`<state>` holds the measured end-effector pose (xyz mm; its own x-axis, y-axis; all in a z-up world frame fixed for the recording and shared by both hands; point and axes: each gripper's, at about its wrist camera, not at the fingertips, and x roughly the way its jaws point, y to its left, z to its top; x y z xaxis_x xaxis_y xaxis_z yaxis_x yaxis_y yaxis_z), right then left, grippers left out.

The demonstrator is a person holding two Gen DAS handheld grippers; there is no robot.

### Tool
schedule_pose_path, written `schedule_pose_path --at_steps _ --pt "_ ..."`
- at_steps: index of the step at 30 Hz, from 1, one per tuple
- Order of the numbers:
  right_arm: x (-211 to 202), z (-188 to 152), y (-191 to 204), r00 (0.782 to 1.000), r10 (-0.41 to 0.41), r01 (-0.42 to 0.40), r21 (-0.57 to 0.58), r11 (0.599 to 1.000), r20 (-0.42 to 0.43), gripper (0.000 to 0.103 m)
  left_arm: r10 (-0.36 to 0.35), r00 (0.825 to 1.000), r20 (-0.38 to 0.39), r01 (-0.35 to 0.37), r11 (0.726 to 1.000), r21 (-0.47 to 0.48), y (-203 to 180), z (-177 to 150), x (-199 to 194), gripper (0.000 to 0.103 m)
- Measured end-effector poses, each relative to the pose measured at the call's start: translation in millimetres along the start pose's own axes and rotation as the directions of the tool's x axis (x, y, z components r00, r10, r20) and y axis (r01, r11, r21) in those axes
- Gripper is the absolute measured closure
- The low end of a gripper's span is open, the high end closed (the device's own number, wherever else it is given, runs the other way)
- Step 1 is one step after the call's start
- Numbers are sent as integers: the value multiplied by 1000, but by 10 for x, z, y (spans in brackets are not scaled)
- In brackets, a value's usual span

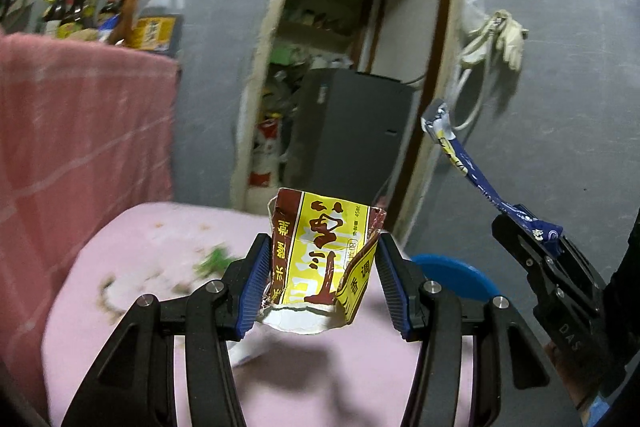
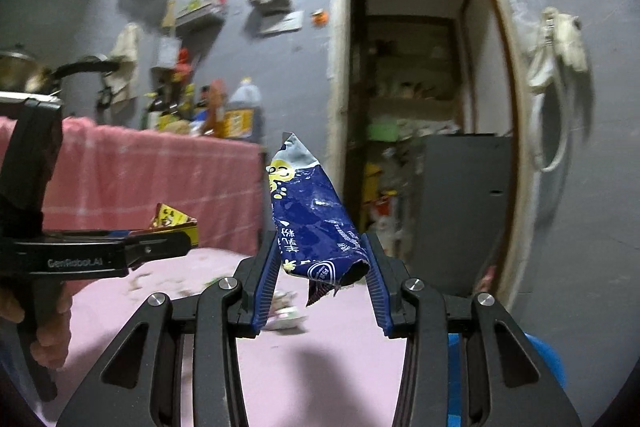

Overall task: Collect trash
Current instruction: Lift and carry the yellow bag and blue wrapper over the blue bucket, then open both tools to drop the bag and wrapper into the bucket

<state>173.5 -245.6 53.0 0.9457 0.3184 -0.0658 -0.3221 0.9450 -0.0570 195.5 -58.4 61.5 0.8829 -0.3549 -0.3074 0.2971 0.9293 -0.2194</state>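
Note:
My left gripper (image 1: 320,247) is shut on a crumpled yellow and brown seasoning packet (image 1: 320,259) and holds it up above the pink table (image 1: 140,247). My right gripper (image 2: 322,251) is shut on a blue wrapper (image 2: 308,219) that stands upright between its pads. In the left wrist view the right gripper (image 1: 532,239) shows at the right with the blue wrapper (image 1: 472,171) sticking up from it. In the right wrist view the left gripper (image 2: 184,239) shows at the left with the yellow packet (image 2: 172,217).
Green scraps (image 1: 214,261) and crumbs lie on the pink table. A white scrap (image 2: 286,315) lies on it too. A blue bin rim (image 1: 452,275) sits past the table's right edge. A pink cloth (image 1: 80,131) hangs at the left below bottles (image 1: 156,19). A doorway (image 1: 360,67) is behind.

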Motion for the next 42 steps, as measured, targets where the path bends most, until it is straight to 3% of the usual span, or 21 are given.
schedule_pose_path --at_steps 7,17,23,31,35,39,42 --pt "-137 9 -542 987 -160 159 57 986 18 64 -92 996 13 92 996 10 -372 110 322 56" --pt "-142 -261 -1307 945 -306 323 192 927 -117 64 -193 977 -86 193 981 -5 -982 199 1118 56" --pt "-74 -537 -1647 914 -327 384 254 888 -240 64 -196 959 -205 203 979 13 -1250 167 1631 56" --pt "1 -781 -1911 890 -299 412 324 852 -345 62 -210 910 -358 210 977 -38 -1321 -73 2111 55" --pt "24 -820 -1961 882 -294 423 342 839 -369 59 -222 892 -393 210 975 -75 -1275 -139 2225 44" --pt "-6 -799 -1958 883 -302 428 348 834 -360 55 -232 889 -395 211 973 -96 -1219 -152 2213 41" --pt "-21 -765 -1930 886 -314 428 343 836 -342 50 -229 904 -361 208 973 -97 -1177 -106 2119 39"
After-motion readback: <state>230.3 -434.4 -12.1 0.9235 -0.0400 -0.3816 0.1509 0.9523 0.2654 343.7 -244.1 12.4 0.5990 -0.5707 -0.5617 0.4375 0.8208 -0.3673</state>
